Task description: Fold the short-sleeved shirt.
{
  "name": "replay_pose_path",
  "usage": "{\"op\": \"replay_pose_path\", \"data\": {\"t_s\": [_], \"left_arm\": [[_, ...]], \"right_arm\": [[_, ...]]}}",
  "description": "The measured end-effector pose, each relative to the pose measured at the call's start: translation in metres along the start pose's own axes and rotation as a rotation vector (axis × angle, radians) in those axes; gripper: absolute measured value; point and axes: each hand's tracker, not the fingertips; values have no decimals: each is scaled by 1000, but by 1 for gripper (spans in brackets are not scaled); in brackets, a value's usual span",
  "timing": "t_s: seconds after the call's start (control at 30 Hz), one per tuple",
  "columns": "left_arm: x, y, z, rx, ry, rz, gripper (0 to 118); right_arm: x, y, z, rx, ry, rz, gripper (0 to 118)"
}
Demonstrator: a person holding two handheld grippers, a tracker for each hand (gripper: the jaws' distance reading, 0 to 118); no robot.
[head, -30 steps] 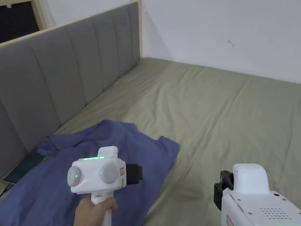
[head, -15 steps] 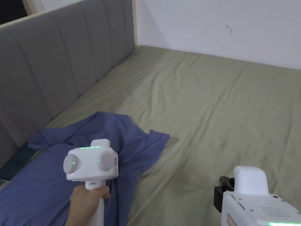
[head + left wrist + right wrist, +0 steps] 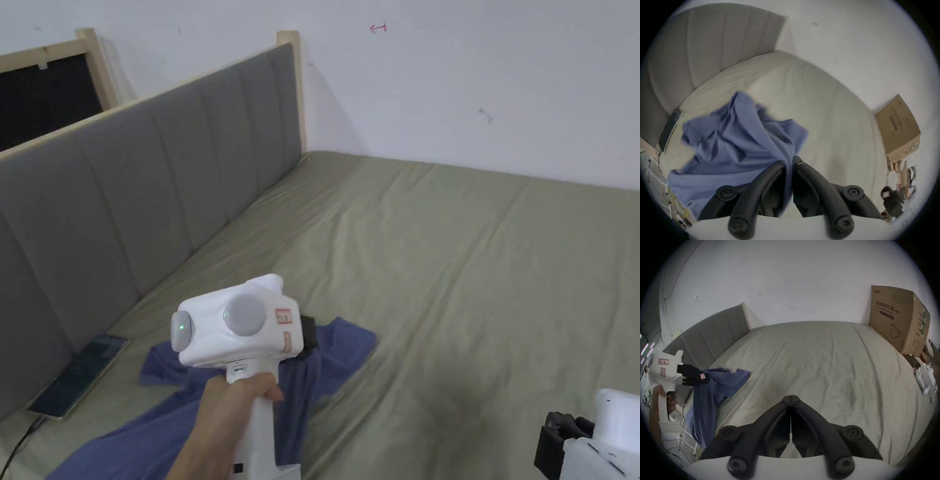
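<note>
In the head view, a bed (image 3: 475, 262) covered by an olive-green sheet is seen, with a grey padded headboard (image 3: 144, 187) along its left side. A blue short-sleeved shirt (image 3: 337, 340) is lifted in a bunch near the headboard, its lower part trailing on the sheet. The left gripper (image 3: 307, 331), white and held in a hand (image 3: 231, 406), is raised in front of the shirt; its jaws are hidden behind its body here. A dark phone (image 3: 78, 375) lies flat at the foot of the headboard. The right gripper (image 3: 550, 440) is seen low at the edge, well apart from the shirt. In the left gripper view, the left gripper (image 3: 788, 162) has its jaws clamped on a fold of the shirt (image 3: 730, 142), which hangs crumpled toward the headboard (image 3: 708, 45). A cardboard box (image 3: 898, 125) stands far from the headboard, beyond the bed. In the right gripper view, the right gripper (image 3: 791, 400) has its jaws pressed together on nothing, above bare sheet. The left gripper (image 3: 705, 378) is seen beside the headboard (image 3: 713, 337), with the shirt (image 3: 718, 386) hanging from it.
</note>
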Motion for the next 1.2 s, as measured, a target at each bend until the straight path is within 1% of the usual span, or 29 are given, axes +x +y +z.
{"op": "replay_pose_path", "data": {"t_s": [0.03, 0.1, 0.2, 0.23, 0.3, 0.37, 0.4, 0.43, 0.47, 0.53, 0.6, 0.67, 0.7, 0.77, 0.8, 0.83, 0.87, 0.9, 0.93, 0.97, 1.03, 1.07, 1.1, 1.13, 1.2], "left_arm": [[25, 3, 5, -2, -26, -43, 5], [62, 9, -1, 22, -99, -115, 5], [135, 1, 5, -2, -311, -167, 5], [162, -5, 8, -11, -369, -208, 5], [217, -24, 17, -8, -468, -327, 5], [260, -45, 23, -43, -598, -385, 5], [278, -57, 26, -67, -685, -395, 5], [281, -59, 27, -73, -693, -388, 5], [304, -84, 31, -128, -816, -404, 5], [323, -117, 23, -143, -797, -479, 5], [337, -155, -2, -224, -682, -537, 5], [341, -198, -42, -309, -585, -612, 5], [342, -223, -66, -356, -503, -648, 5], [339, -267, -106, -459, -384, -697, 5], [337, -283, -118, -487, -353, -733, 5], [333, -295, -125, -508, -332, -740, 6], [329, -302, -127, -484, -355, -733, 11], [324, -298, -117, -423, -367, -711, 16], [322, -293, -112, -401, -402, -661, 25], [323, -285, -112, -415, -425, -629, 42], [326, -266, -109, -464, -430, -632, 93], [325, -257, -104, -472, -434, -629, 104], [322, -248, -96, -466, -440, -629, 106], [318, -238, -88, -440, -456, -634, 107], [309, -216, -72, -375, -459, -630, 107]], "right_arm": [[10, 3, 6, 11, -2, -29, 0], [28, 8, 21, 40, -29, -60, 0], [60, 18, 48, 93, -100, -76, 0], [72, 21, 59, 111, -126, -86, 0], [96, 27, 81, 151, -180, -116, 0], [122, 32, 104, 189, -235, -155, 0], [135, 34, 117, 211, -266, -177, 0], [146, 36, 128, 233, -294, -195, 0], [156, 37, 138, 260, -330, -214, 0], [180, 35, 161, 282, -390, -242, 0], [195, 30, 176, 285, -431, -263, 0], [209, 20, 182, 272, -464, -282, 0], [214, 14, 182, 256, -478, -290, 0], [223, -1, 182, 216, -499, -317, 0], [227, -8, 182, 201, -503, -329, 0], [235, -14, 179, 182, -503, -340, 0], [239, -20, 178, 167, -506, -347, 0], [242, -24, 175, 149, -515, -357, 0], [244, -28, 173, 136, -520, -364, 0], [251, -30, 169, 123, -522, -375, 0], [255, -32, 165, 112, -518, -407, 0], [256, -32, 163, 111, -505, -418, 0], [255, -31, 162, 112, -490, -419, 0], [253, -30, 160, 112, -485, -411, 0], [248, -27, 155, 103, -484, -372, 0]]}}
